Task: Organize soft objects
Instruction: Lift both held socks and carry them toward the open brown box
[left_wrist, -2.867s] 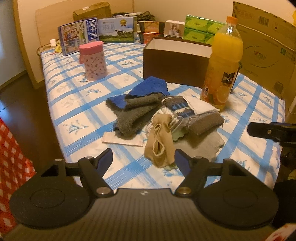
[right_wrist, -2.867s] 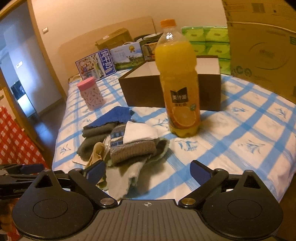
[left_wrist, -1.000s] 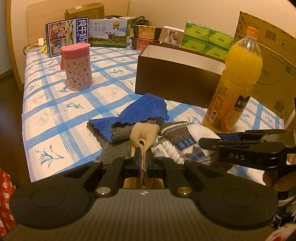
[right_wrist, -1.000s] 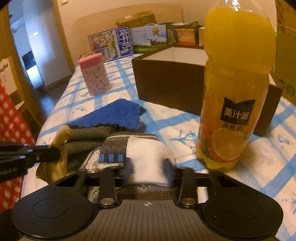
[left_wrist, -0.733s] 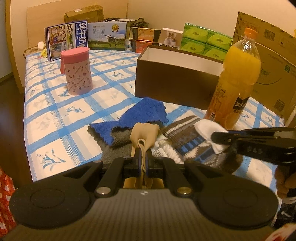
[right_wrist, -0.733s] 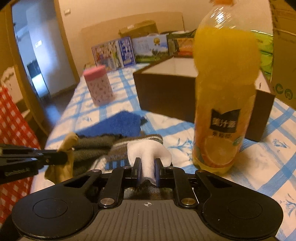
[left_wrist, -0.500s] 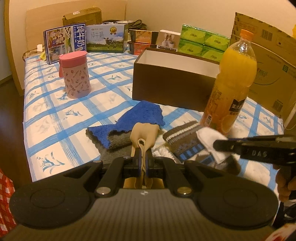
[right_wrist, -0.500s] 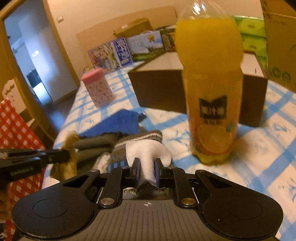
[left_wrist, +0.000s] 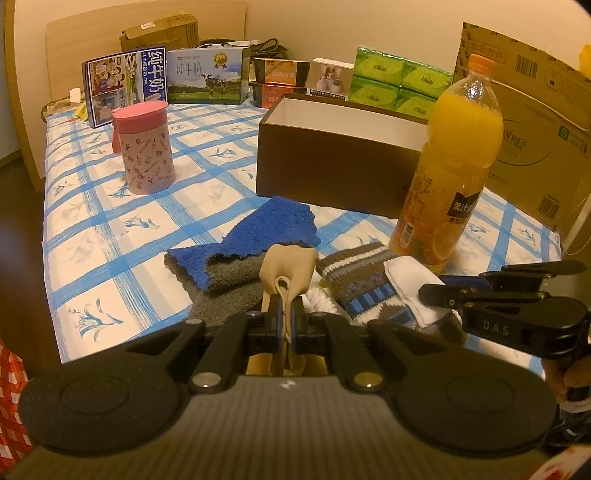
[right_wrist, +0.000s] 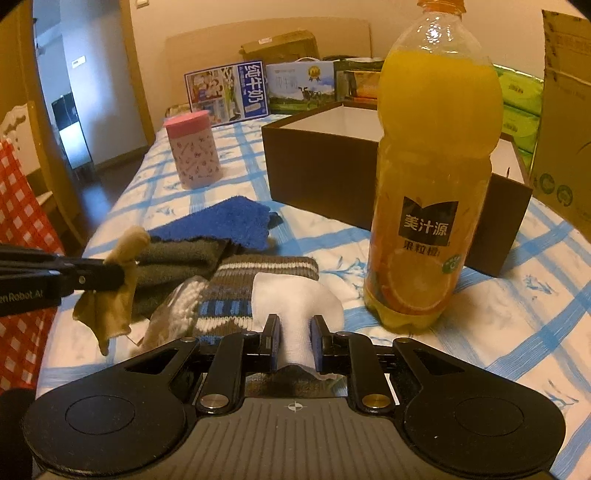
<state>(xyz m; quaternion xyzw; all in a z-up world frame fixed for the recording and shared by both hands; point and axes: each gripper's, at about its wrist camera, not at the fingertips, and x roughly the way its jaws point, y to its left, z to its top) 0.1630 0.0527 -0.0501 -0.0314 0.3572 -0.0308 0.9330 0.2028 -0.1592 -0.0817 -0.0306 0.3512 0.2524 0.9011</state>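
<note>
A heap of soft things lies on the blue-checked bed: a blue fuzzy sock (left_wrist: 269, 227) over a grey one (left_wrist: 229, 282), and a brown striped knit sock (left_wrist: 364, 277). My left gripper (left_wrist: 283, 319) is shut on a tan stocking (left_wrist: 286, 264), lifted above the heap; it shows at the left of the right wrist view (right_wrist: 110, 291). My right gripper (right_wrist: 293, 341) is shut on a white sock (right_wrist: 295, 299) just over the striped sock (right_wrist: 240, 291). An open brown box (left_wrist: 343, 162) stands behind the heap.
An orange juice bottle (right_wrist: 432, 177) stands close to the right of the heap. A pink canister (left_wrist: 144, 147) stands at the left. Milk cartons (left_wrist: 125, 83), green tissue packs (left_wrist: 399, 83) and a big cardboard carton (left_wrist: 535, 122) line the back and right.
Both grippers closed, the left on the tan stocking, the right on the white sock, and both have lifted and drawn back slightly from the heap.
</note>
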